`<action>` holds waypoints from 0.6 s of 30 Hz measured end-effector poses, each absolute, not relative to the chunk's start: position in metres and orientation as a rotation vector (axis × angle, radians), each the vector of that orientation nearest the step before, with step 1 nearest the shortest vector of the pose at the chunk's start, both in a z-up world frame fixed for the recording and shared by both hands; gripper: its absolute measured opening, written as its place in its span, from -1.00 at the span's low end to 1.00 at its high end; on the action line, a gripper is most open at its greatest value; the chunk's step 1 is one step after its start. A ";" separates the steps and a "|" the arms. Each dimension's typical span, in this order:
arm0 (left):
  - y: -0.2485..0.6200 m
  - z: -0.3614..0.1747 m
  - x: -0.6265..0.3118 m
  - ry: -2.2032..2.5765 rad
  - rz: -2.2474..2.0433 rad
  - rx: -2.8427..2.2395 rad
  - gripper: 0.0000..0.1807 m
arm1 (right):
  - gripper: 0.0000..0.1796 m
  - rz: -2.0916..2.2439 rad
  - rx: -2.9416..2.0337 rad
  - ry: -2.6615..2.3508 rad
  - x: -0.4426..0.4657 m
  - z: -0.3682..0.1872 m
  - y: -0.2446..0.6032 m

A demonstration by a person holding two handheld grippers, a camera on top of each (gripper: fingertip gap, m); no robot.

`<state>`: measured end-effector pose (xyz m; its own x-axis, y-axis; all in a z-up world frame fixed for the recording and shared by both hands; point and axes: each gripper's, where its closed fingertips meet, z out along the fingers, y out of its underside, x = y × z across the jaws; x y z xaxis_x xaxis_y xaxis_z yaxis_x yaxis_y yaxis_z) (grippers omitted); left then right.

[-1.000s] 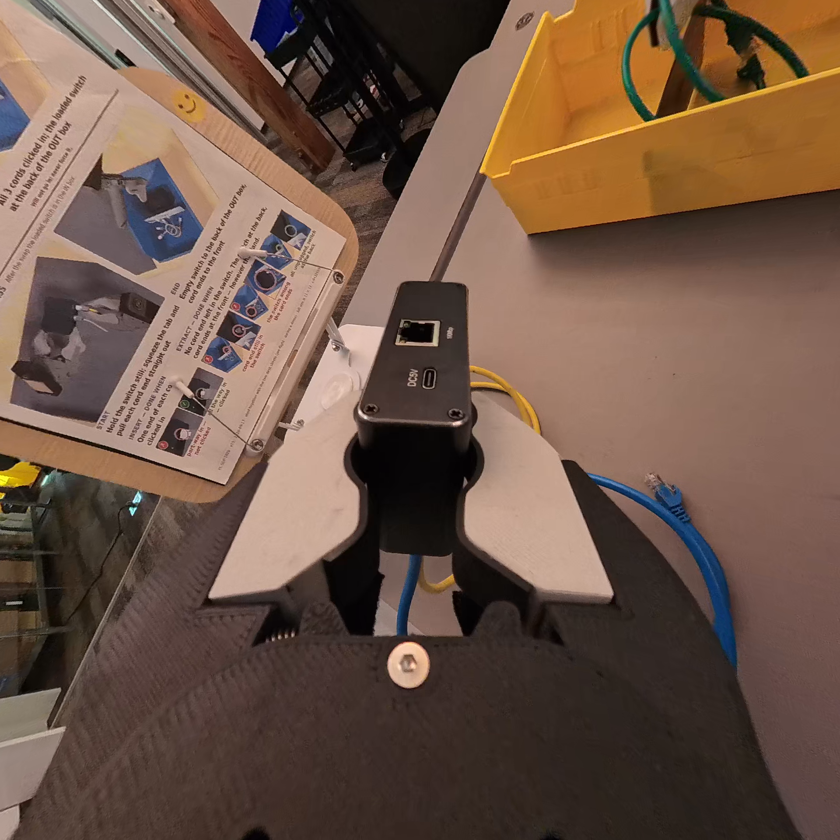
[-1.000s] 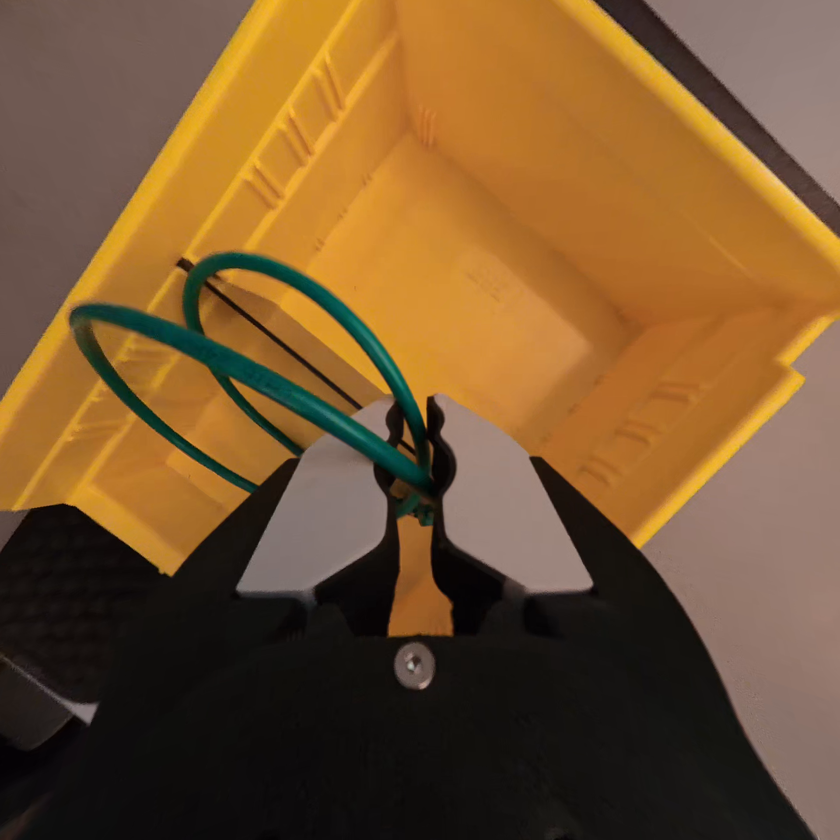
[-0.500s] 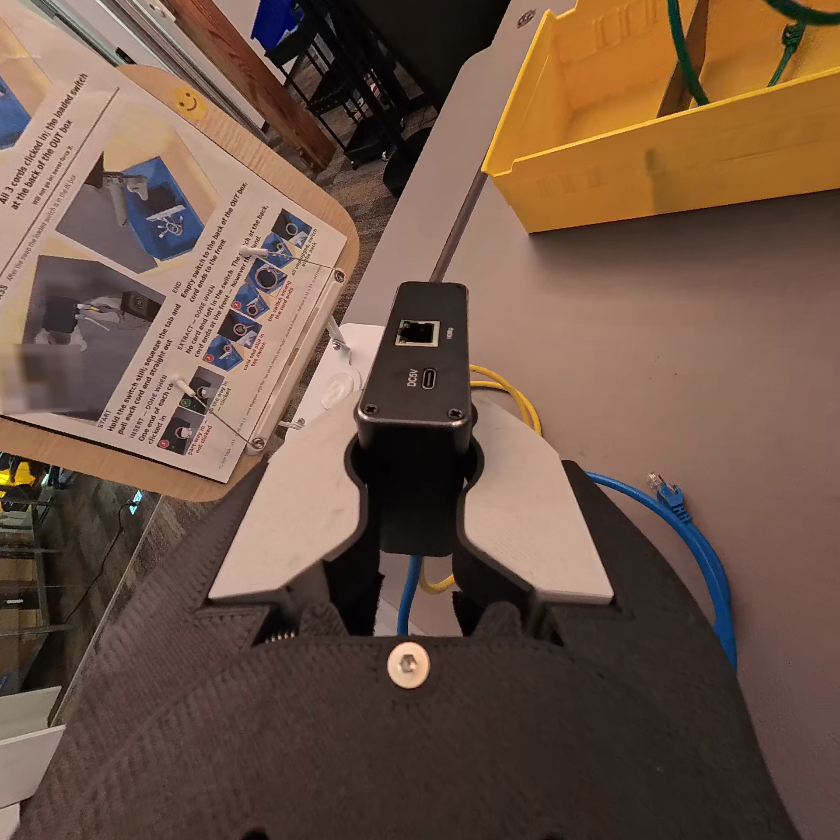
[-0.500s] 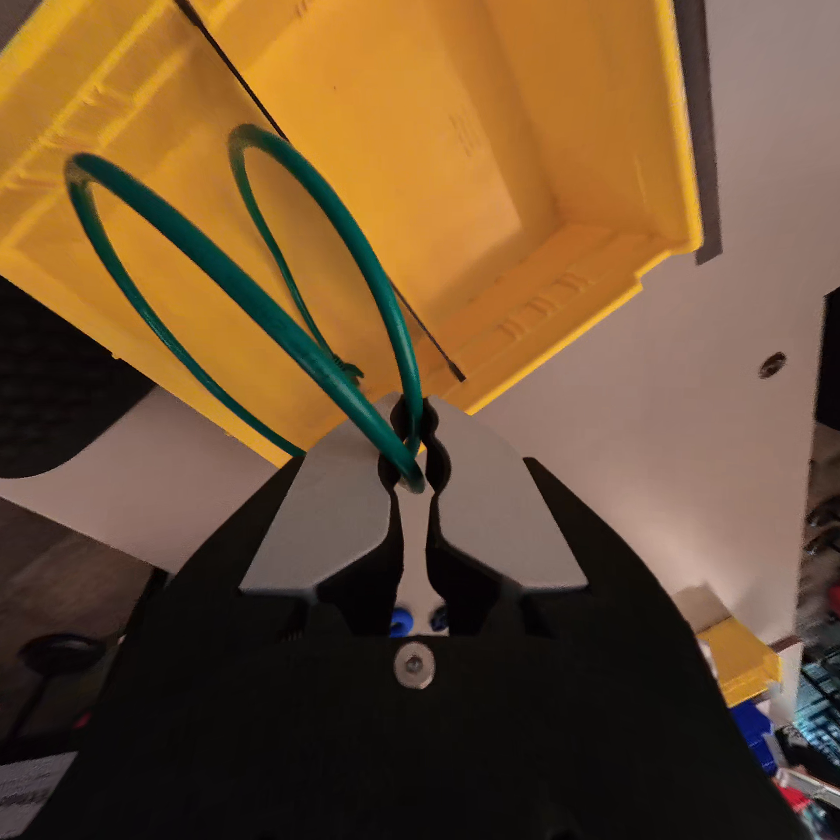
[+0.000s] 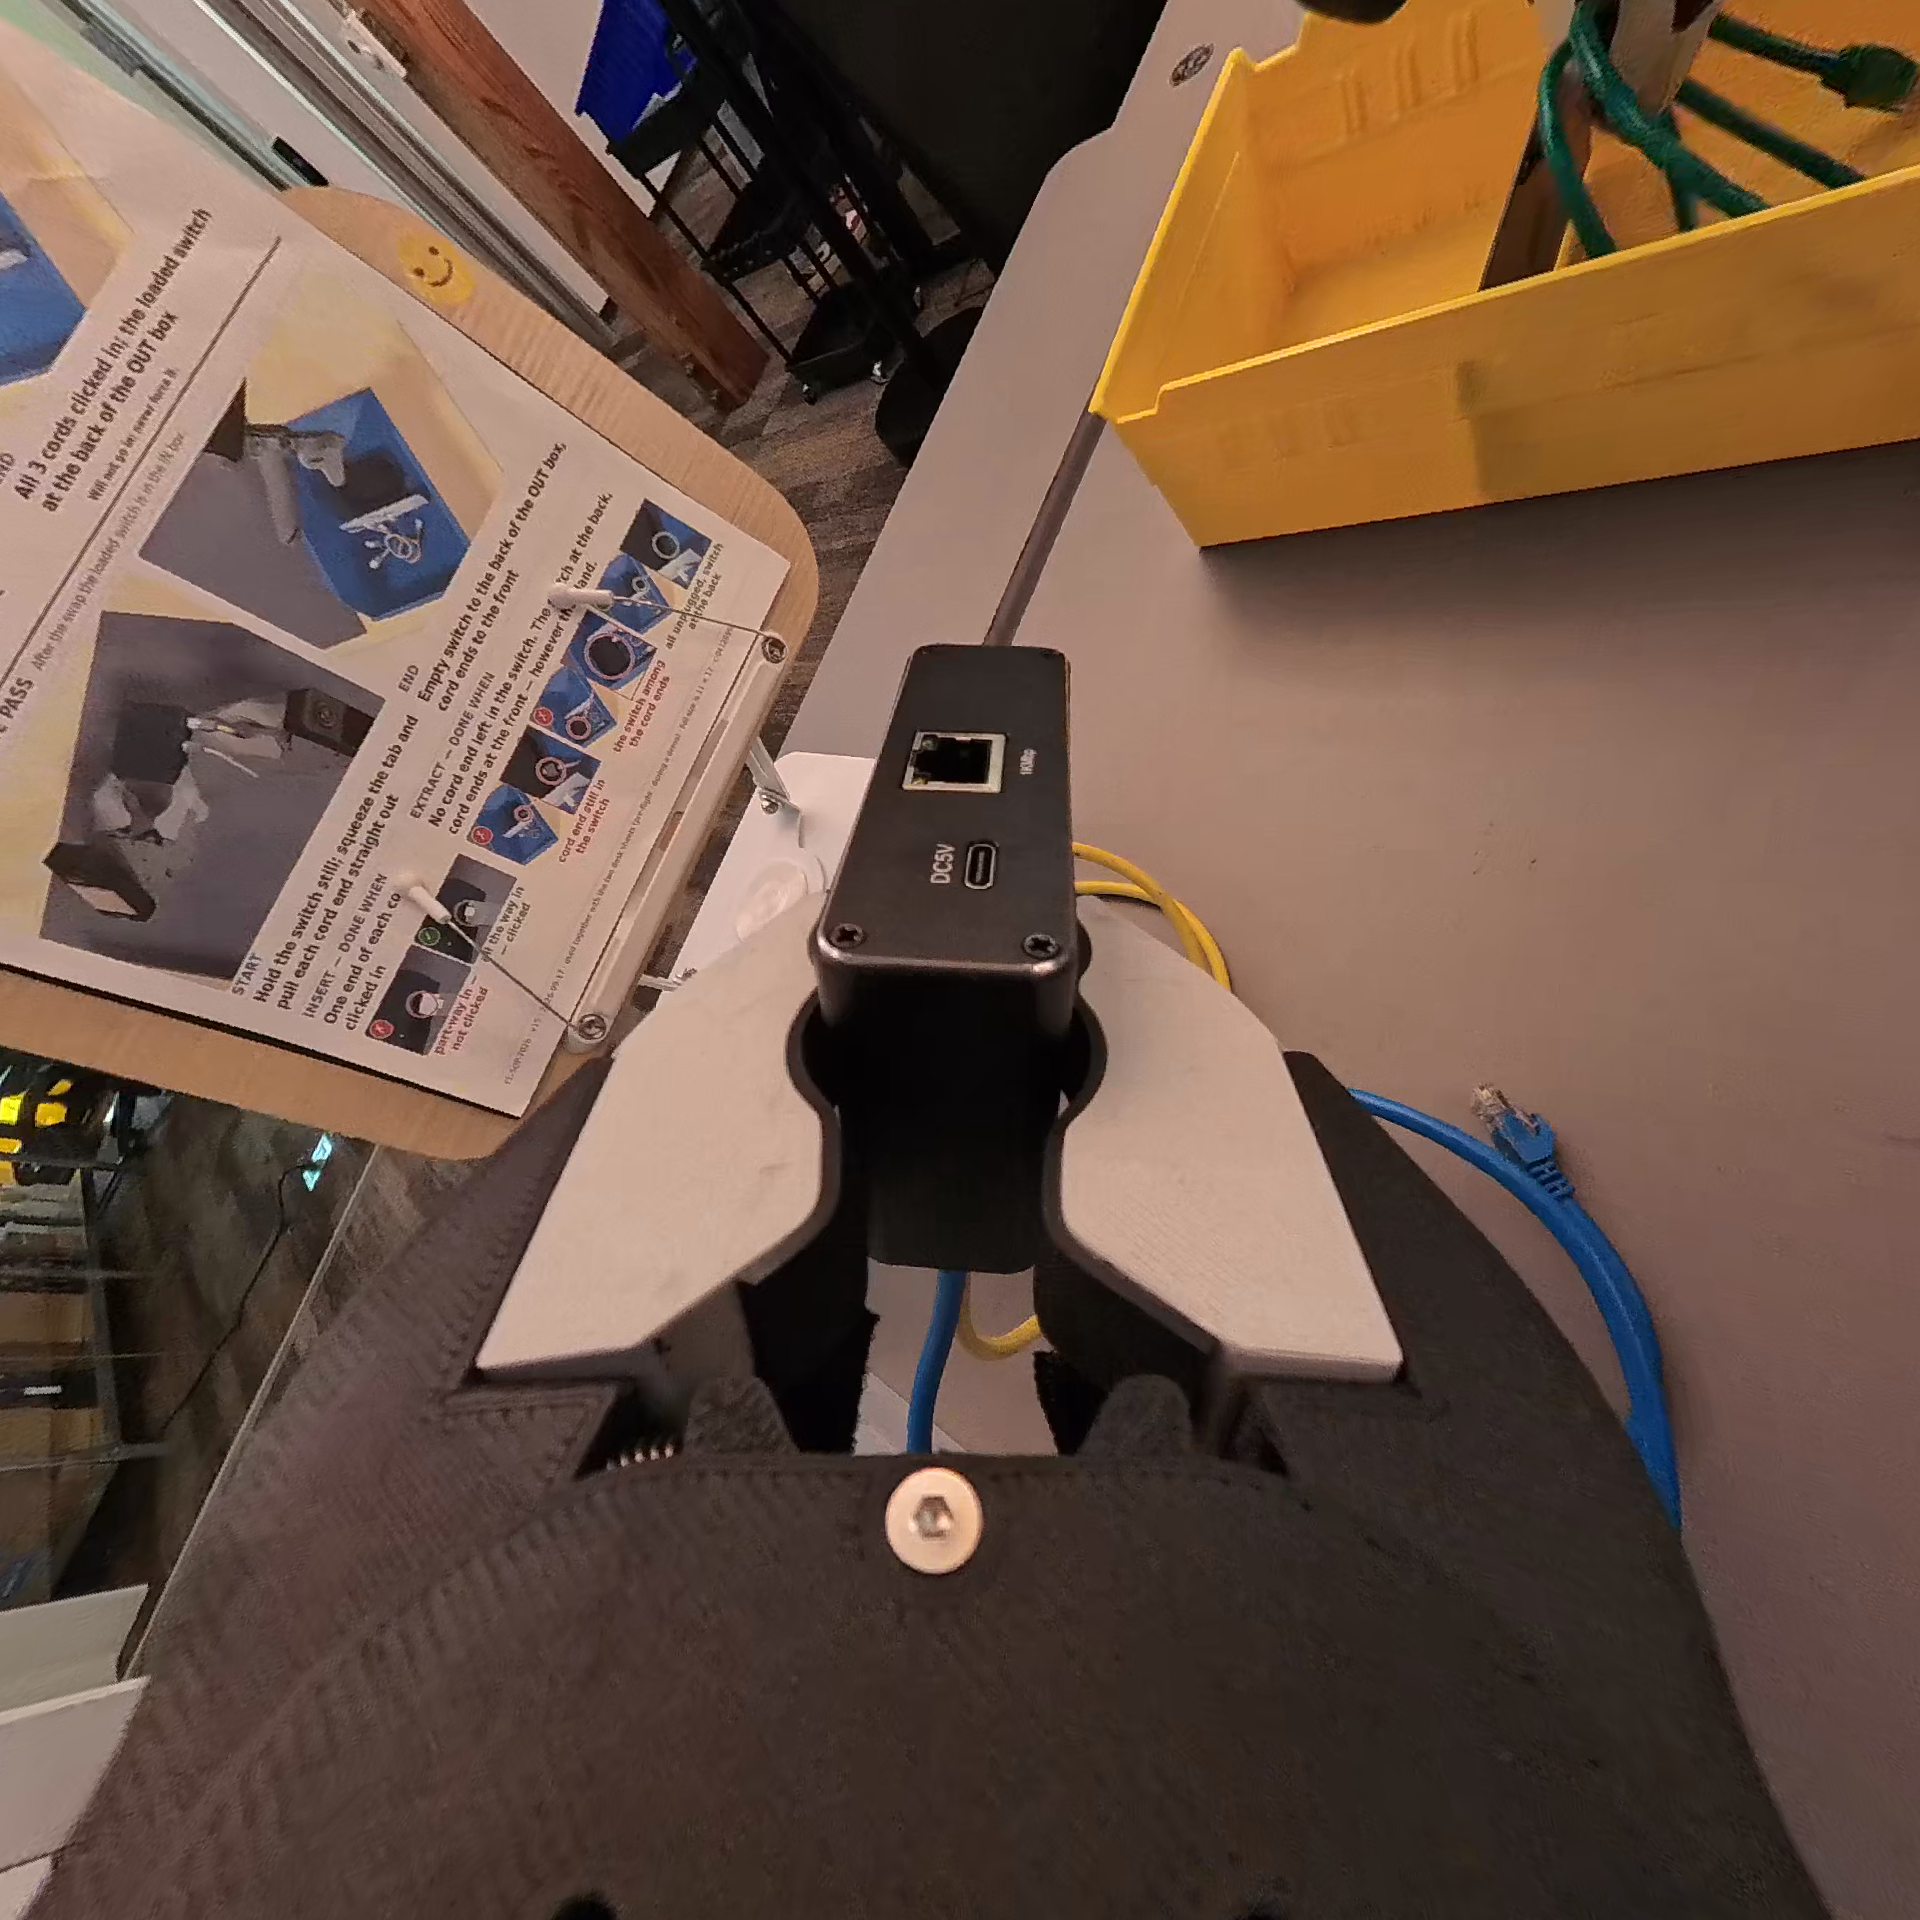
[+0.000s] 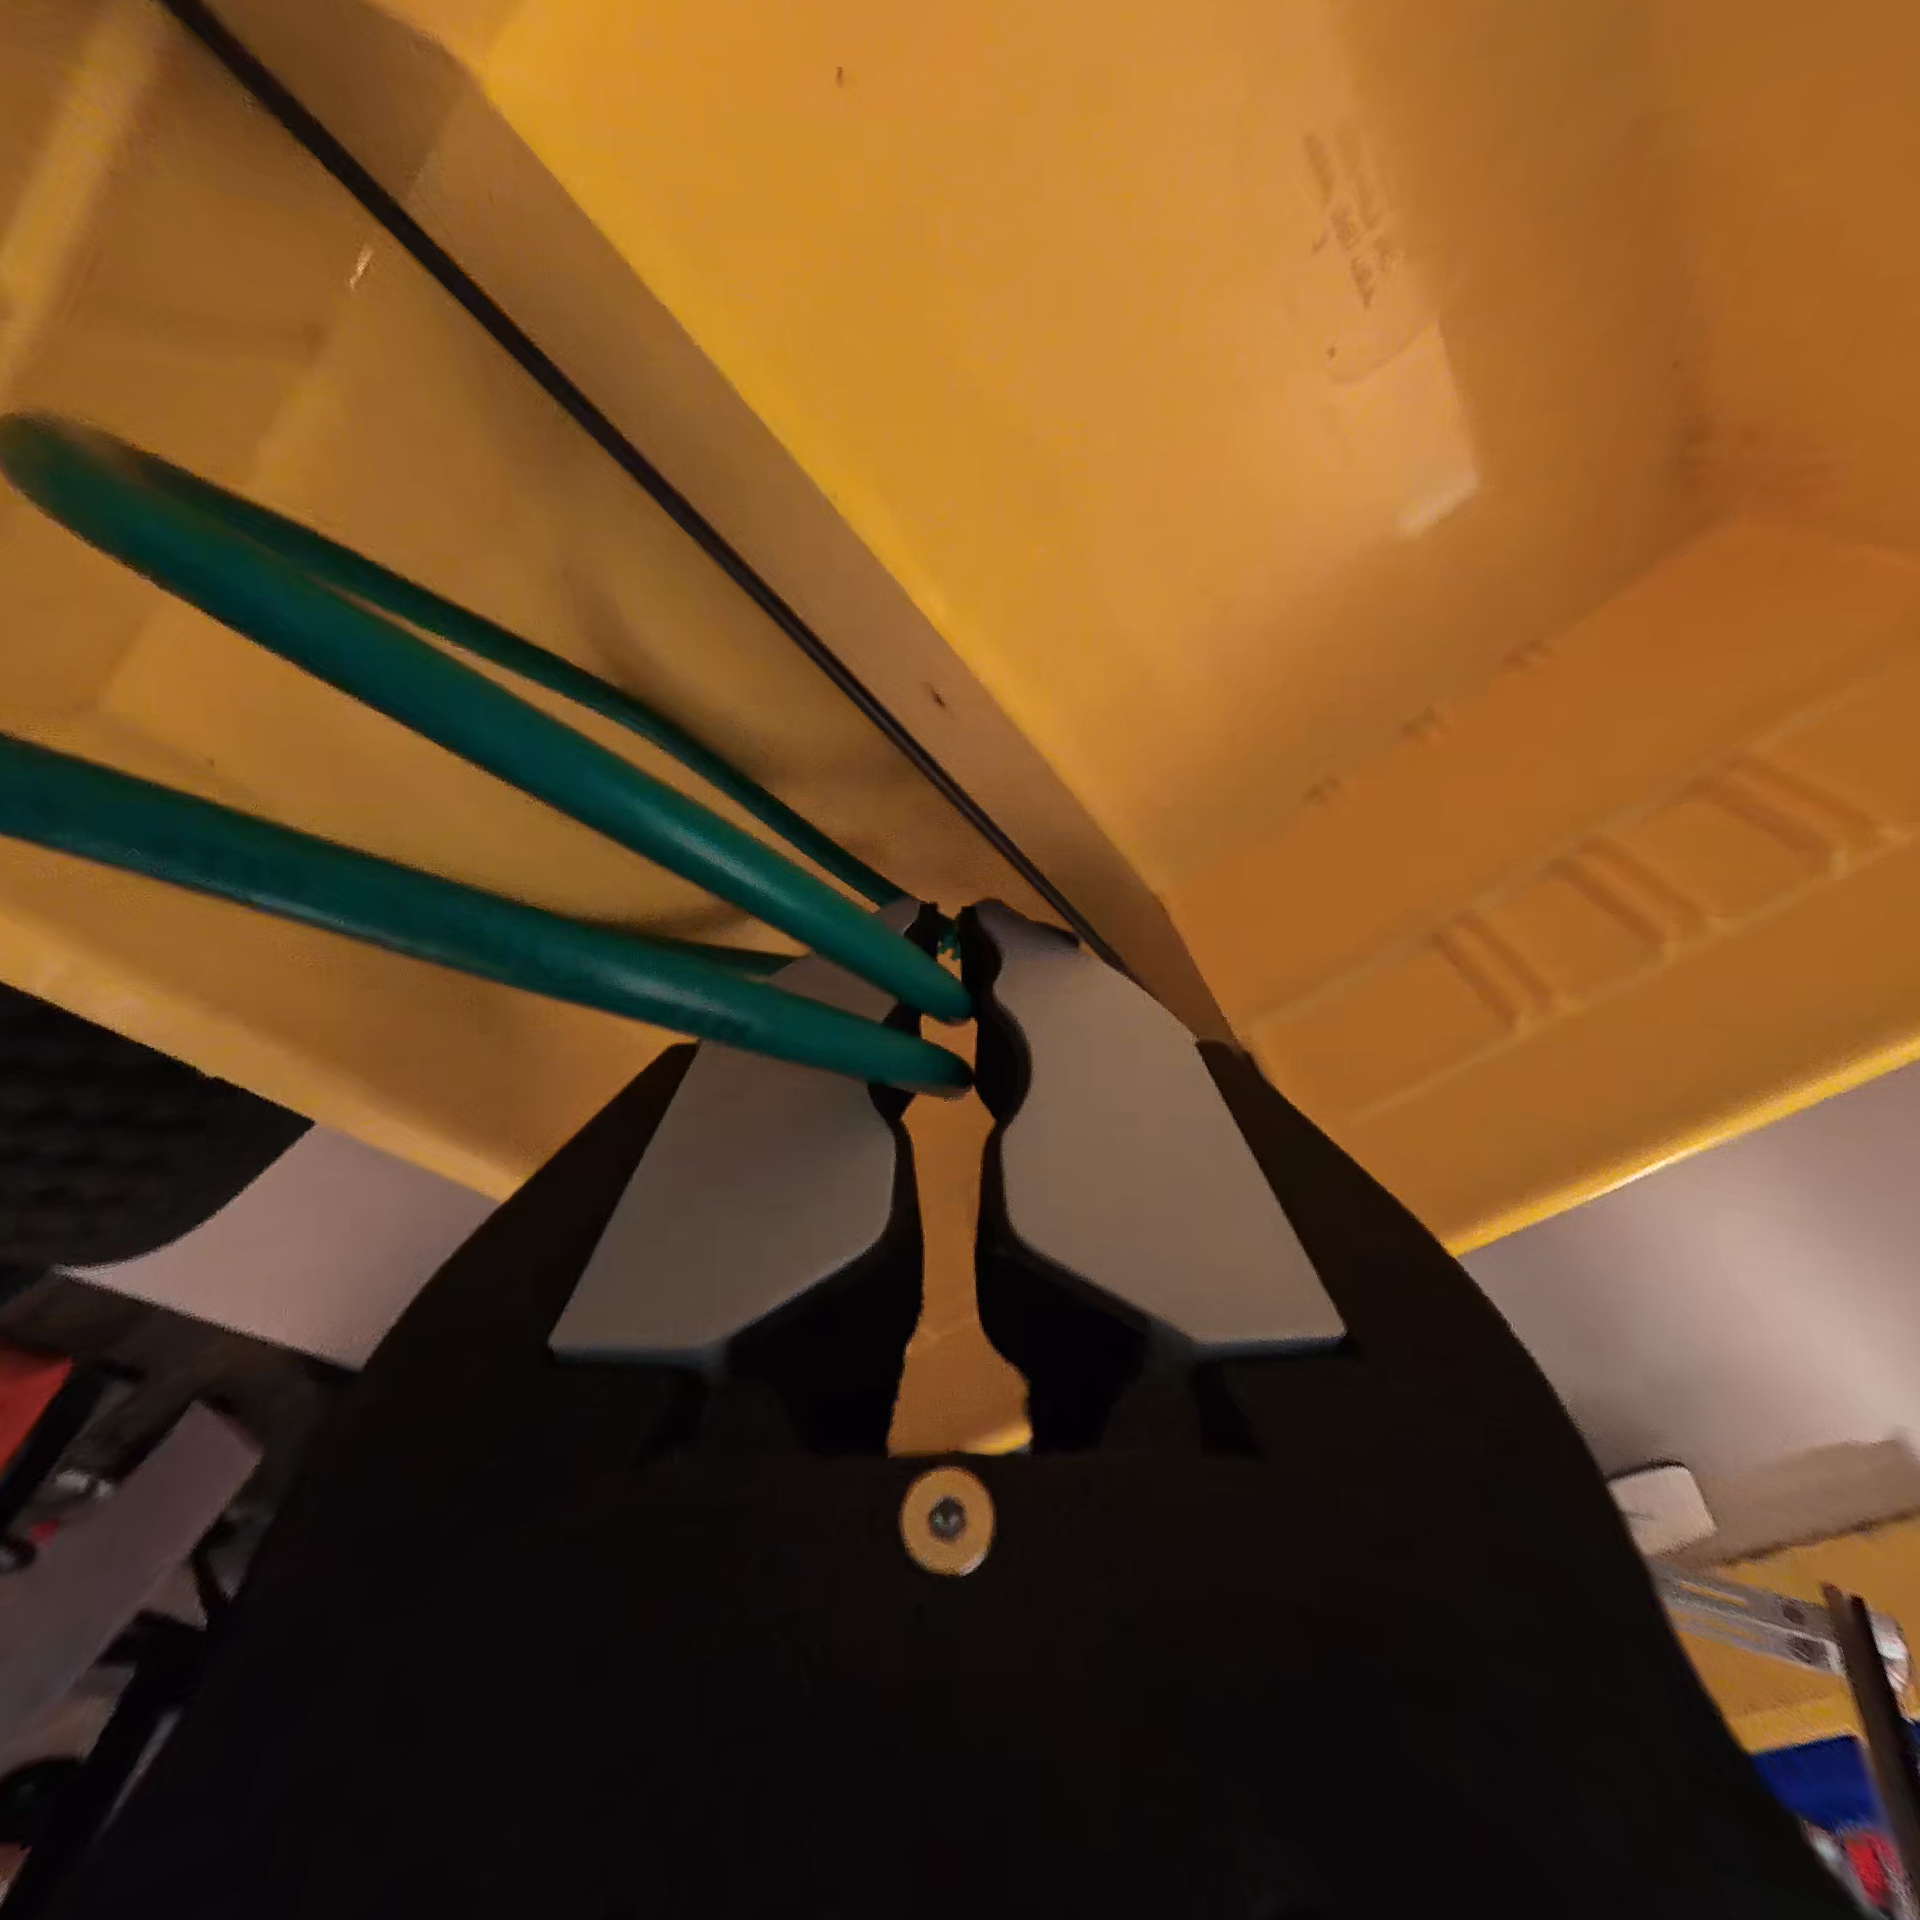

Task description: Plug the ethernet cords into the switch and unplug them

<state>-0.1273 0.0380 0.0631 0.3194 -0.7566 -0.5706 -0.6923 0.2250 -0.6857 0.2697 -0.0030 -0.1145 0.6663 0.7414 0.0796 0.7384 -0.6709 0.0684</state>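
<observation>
The right hand-held gripper has dipped deeper into the big yellow plastic bin, pinching the looped green ethernet cord. At frame centre, the left hand-held gripper squeezes the black metal box-shaped switch above the grey tabletop.

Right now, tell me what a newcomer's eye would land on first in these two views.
In the left wrist view, the black switch stands clamped upright in the left gripper, its end ports facing the camera, with a blue ethernet cord and a yellow ethernet cord lying on the grey table. In the right wrist view, the right gripper pinches a looped green ethernet cord over the big yellow bin.
</observation>
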 end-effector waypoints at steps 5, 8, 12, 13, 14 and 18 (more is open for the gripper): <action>0.038 0.069 -0.131 1.377 -0.094 -1.482 -0.59 | -0.69 0.121 3.089 1.216 0.270 -0.096 0.002; 0.036 0.072 -0.132 1.373 -0.100 -1.470 -0.59 | -0.62 0.117 3.201 1.252 0.273 -0.070 -0.002; 0.033 0.073 -0.130 1.386 -0.105 -1.450 -0.59 | -0.59 0.080 3.313 1.274 0.271 -0.037 -0.010; 0.033 0.073 -0.130 1.387 -0.109 -1.444 -0.59 | -0.59 0.088 3.315 1.277 0.272 -0.033 -0.013; 0.032 0.074 -0.129 1.384 -0.122 -1.439 -0.60 | -0.57 0.145 3.328 1.281 0.275 -0.027 -0.013; 0.023 0.083 -0.124 1.370 -0.248 -1.411 -0.60 | -0.54 0.275 3.509 1.414 0.252 0.015 -0.001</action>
<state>-0.1239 0.0227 0.0831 0.3097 -0.8033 -0.5087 -0.5742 0.2684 -0.7735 0.2522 -0.0014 0.0146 0.7411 0.5752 0.3463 0.6630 -0.5457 -0.5125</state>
